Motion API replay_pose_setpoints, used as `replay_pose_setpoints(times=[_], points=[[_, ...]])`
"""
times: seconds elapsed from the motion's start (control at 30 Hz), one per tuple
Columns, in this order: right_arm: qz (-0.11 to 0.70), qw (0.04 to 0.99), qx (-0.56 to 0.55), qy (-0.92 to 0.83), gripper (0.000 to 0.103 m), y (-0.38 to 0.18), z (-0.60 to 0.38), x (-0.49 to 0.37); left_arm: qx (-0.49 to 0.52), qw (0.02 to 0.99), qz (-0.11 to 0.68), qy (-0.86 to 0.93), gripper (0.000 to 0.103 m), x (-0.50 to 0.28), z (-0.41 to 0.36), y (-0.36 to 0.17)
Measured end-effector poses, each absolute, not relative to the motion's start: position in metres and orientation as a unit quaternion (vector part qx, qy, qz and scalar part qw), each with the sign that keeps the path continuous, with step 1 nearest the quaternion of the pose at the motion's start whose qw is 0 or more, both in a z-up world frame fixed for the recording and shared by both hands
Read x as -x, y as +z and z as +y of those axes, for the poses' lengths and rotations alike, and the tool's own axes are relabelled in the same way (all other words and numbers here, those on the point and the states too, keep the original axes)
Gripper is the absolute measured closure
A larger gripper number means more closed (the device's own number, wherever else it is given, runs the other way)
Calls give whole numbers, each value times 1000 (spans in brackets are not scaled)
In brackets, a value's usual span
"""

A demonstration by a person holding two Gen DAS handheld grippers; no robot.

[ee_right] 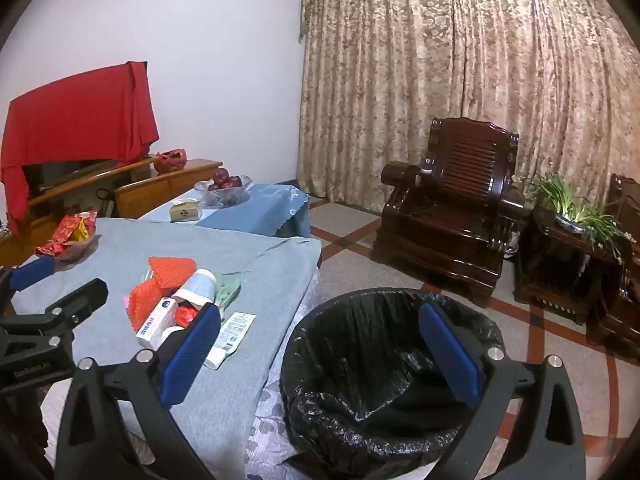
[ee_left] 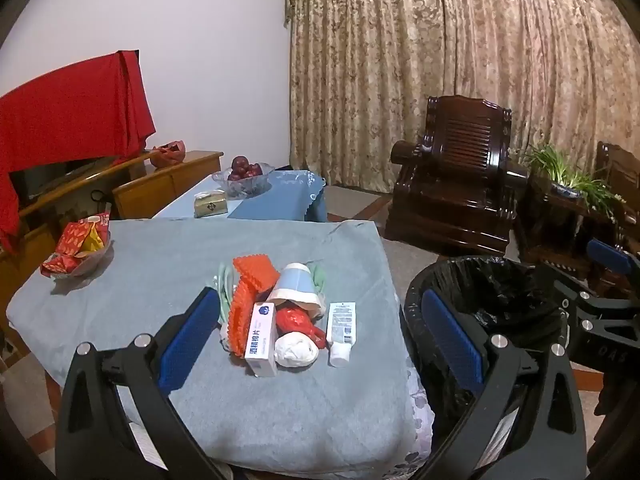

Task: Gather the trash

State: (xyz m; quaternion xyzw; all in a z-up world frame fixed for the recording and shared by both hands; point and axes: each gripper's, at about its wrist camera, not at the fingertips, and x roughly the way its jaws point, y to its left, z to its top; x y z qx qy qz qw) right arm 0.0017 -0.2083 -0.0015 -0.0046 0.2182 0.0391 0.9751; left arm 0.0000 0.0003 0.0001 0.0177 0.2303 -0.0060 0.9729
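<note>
1. Firstly, from the left wrist view, we record the left gripper (ee_left: 320,332) with its jaws spread fully wide and nothing held; the trash heap shows between its blue pads (ee_left: 188,336).
2. We list the heap on the grey-blue cloth of the table (ee_left: 120,280): orange foam netting (ee_left: 248,292), a pale blue paper cup (ee_left: 298,288) tipped on its side, a white carton (ee_left: 262,338), a red wrapper (ee_left: 294,318), a white crumpled wad (ee_left: 296,350) and a white tube (ee_left: 340,330) just to the right, apart from the pile.
3. We note a black-lined bin (ee_left: 500,292) on the floor beside the table's right edge, and part of the right gripper beyond it.
4. From the right wrist view, we record the right gripper (ee_right: 320,344), jaws equally wide and empty, hanging over the bin (ee_right: 360,360).
5. We see the same heap left of it, the tube (ee_right: 232,332) nearest the table edge, the carton (ee_right: 156,322) beside the netting (ee_right: 160,284).
</note>
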Motion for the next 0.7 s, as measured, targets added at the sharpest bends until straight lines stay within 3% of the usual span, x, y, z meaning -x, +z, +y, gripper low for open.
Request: replay_pose_setpoints(times=[0.7], points=[[217, 975, 1, 39, 6, -2, -208, -1, -21, 974, 224, -4, 5, 3, 0, 4]])
